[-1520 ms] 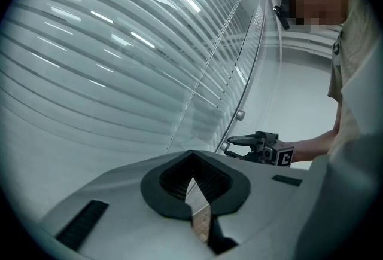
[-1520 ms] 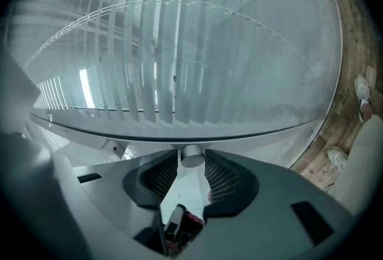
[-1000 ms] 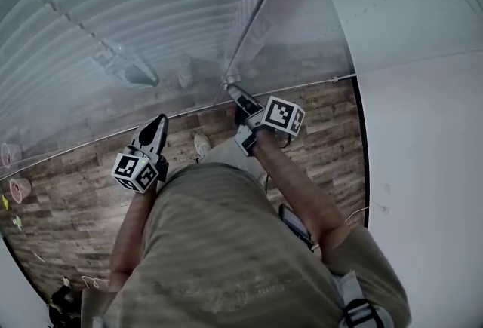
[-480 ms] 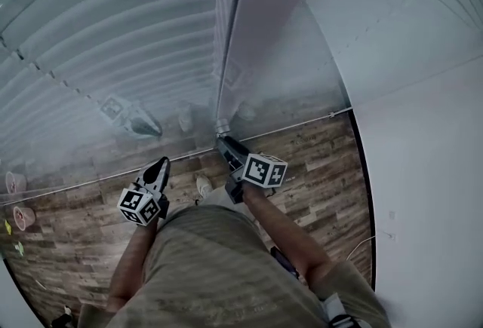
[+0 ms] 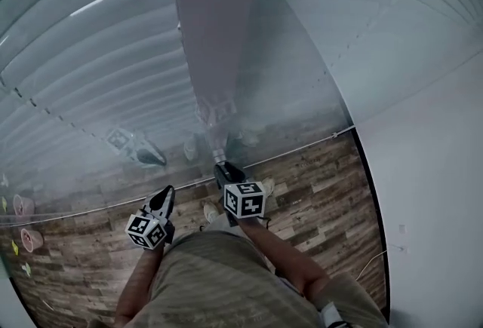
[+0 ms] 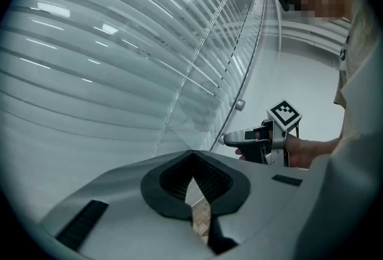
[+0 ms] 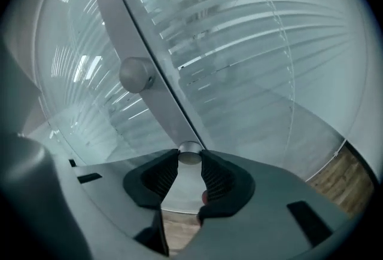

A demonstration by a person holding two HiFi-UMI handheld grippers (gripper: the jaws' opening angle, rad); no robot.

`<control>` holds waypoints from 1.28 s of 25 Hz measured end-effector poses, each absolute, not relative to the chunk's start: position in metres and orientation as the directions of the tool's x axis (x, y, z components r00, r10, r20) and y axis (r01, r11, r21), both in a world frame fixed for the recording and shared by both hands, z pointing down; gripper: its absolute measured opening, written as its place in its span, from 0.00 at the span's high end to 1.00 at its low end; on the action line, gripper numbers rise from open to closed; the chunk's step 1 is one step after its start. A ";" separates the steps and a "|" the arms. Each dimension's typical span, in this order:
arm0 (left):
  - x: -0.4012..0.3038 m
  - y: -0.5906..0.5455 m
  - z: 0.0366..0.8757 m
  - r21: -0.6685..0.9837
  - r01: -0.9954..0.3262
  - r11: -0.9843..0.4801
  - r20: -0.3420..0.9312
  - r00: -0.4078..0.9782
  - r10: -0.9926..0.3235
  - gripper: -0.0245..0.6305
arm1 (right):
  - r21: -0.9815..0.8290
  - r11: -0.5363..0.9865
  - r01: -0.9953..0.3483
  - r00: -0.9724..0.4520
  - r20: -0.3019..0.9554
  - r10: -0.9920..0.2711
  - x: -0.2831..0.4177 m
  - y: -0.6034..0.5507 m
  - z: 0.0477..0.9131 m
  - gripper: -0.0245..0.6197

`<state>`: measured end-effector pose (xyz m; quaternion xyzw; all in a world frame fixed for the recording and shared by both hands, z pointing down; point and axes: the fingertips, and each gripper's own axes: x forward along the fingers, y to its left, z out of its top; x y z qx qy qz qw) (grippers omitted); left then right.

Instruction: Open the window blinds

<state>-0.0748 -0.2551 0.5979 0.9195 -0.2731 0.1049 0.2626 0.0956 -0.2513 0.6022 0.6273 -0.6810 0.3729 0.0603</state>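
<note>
The head view looks steeply down over the person's front onto the wooden floor [image 5: 324, 191], with the blinds [image 5: 98, 78] far ahead. The left gripper view sits close behind its jaws, facing the blinds and, at right, the right gripper [image 6: 227, 138]. The right gripper view looks up those blinds, very near a knob [image 7: 190, 154].

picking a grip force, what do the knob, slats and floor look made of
Knob: likely metal, brushed silver, soft sheen on its rim.
Slats: smooth, pale, aluminium or plastic; long light streaks run along them.
Floor: wood-look planks with grain and seams; real wood or laminate is unclear.
</note>
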 end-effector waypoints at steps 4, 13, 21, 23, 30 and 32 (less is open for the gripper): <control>-0.075 -0.254 0.596 0.423 -0.558 -0.714 0.335 0.829 -0.448 0.94 | -0.624 -0.057 -0.779 -0.308 0.461 -0.832 0.099 -0.246 0.603 0.72; -0.076 -0.249 0.596 0.423 -0.556 -0.716 0.345 0.829 -0.440 0.94 | -0.758 -0.041 -0.651 -0.346 0.344 -0.873 0.095 -0.252 0.598 0.76; -0.064 -0.242 0.598 0.414 -0.557 -0.720 0.360 0.827 -0.432 0.94 | -0.285 -0.004 -0.958 -0.163 0.560 -0.812 0.093 -0.254 0.592 0.76; -0.064 -0.243 0.593 0.413 -0.553 -0.723 0.357 0.829 -0.430 0.94 | -0.369 0.000 -0.930 -0.208 0.523 -0.827 0.091 -0.252 0.589 0.76; -0.063 -0.243 0.595 0.410 -0.562 -0.719 0.365 0.823 -0.435 0.94 | -0.667 -0.028 -0.745 -0.320 0.394 -0.862 0.097 -0.252 0.595 0.70; -0.062 -0.244 0.595 0.412 -0.566 -0.714 0.366 0.820 -0.440 0.94 | -0.681 -0.043 -0.731 -0.323 0.401 -0.857 0.097 -0.256 0.597 0.76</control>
